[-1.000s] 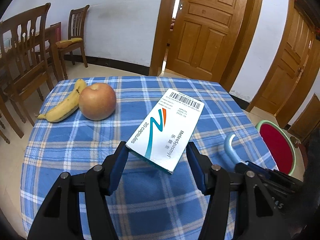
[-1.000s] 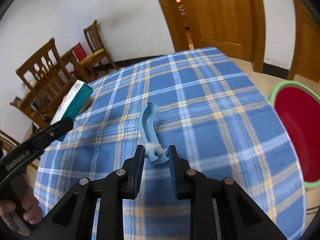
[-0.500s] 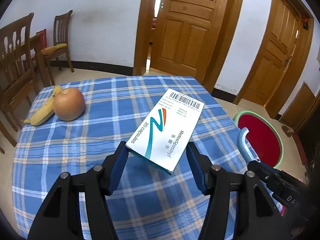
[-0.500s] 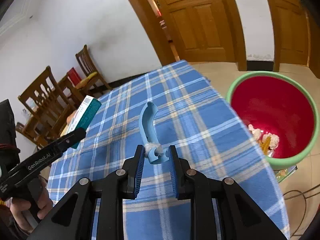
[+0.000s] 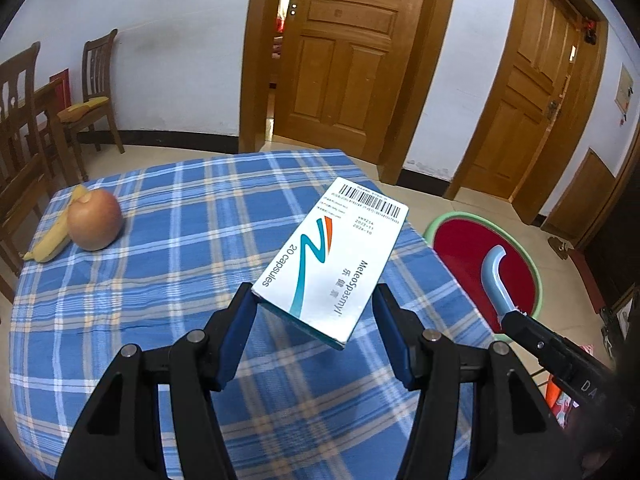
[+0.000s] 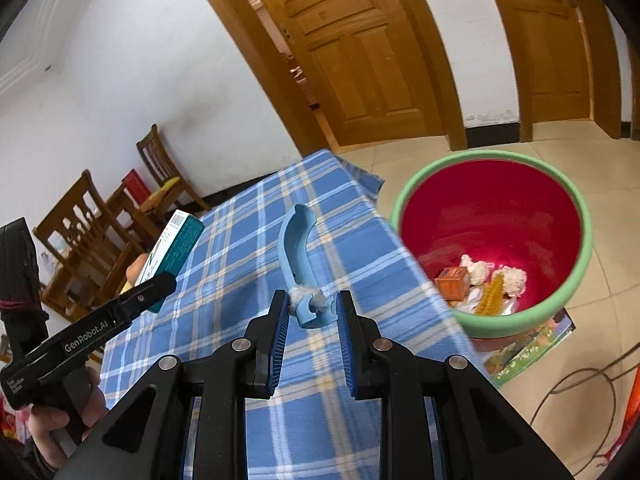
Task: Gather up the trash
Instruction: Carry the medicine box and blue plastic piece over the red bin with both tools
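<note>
White-and-teal cardboard medicine box point(image 5: 334, 258) is sitting clenched in the left gripper point(image 5: 316, 334); right gripper point(image 6: 310, 316) is grasping a curved light-blue plastic handle point(image 6: 296, 252) near the green-rimmed red bin point(image 6: 492, 168).

A home dining room: a table point(image 5: 160, 280) under blue plaid cloth bears an apple point(image 5: 95, 221) and banana point(image 5: 52, 240), wooden chairs point(image 5: 96, 92) stand by white walls, panelled wooden doors point(image 5: 344, 52) open off a tiled floor point(image 6: 500, 136)
</note>
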`<act>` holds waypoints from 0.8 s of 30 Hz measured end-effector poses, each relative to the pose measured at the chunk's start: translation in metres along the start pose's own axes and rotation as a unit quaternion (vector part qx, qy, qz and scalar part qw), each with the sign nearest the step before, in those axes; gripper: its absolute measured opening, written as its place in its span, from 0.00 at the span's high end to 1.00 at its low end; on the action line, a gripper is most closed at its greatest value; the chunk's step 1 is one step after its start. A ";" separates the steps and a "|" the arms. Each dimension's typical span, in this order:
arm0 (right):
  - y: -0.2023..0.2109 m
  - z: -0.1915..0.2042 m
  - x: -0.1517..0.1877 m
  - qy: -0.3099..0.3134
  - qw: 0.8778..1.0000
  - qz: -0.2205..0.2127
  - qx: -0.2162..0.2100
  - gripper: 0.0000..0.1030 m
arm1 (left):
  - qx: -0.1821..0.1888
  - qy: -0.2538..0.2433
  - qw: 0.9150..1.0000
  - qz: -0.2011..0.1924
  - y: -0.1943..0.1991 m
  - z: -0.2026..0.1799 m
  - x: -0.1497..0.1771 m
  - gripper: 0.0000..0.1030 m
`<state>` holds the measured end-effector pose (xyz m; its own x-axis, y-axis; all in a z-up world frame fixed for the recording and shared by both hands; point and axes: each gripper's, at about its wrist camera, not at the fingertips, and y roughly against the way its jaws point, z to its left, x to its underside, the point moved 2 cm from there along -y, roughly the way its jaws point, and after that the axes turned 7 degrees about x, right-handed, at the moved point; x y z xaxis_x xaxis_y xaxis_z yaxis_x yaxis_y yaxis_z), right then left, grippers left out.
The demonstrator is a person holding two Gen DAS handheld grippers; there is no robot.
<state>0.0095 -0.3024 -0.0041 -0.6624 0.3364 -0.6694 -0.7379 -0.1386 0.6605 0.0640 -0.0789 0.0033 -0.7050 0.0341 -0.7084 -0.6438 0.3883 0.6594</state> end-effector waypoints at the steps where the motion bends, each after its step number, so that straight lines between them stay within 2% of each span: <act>1: 0.002 -0.004 -0.001 -0.003 1.000 -0.002 0.002 0.77 | 0.002 -0.003 1.000 0.002 -0.001 -0.004 0.000 0.42; 24: 0.017 -0.082 -0.007 -0.075 0.996 -0.017 0.039 0.77 | 0.043 -0.065 0.996 0.036 -0.049 -0.089 -0.003 0.42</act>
<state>-0.0084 -0.3832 -0.0159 -0.6056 0.4765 -0.6373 -0.7436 -0.0537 0.6664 0.0710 -0.1794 -0.0043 -0.6996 0.1820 -0.6910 -0.5618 0.4575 0.6893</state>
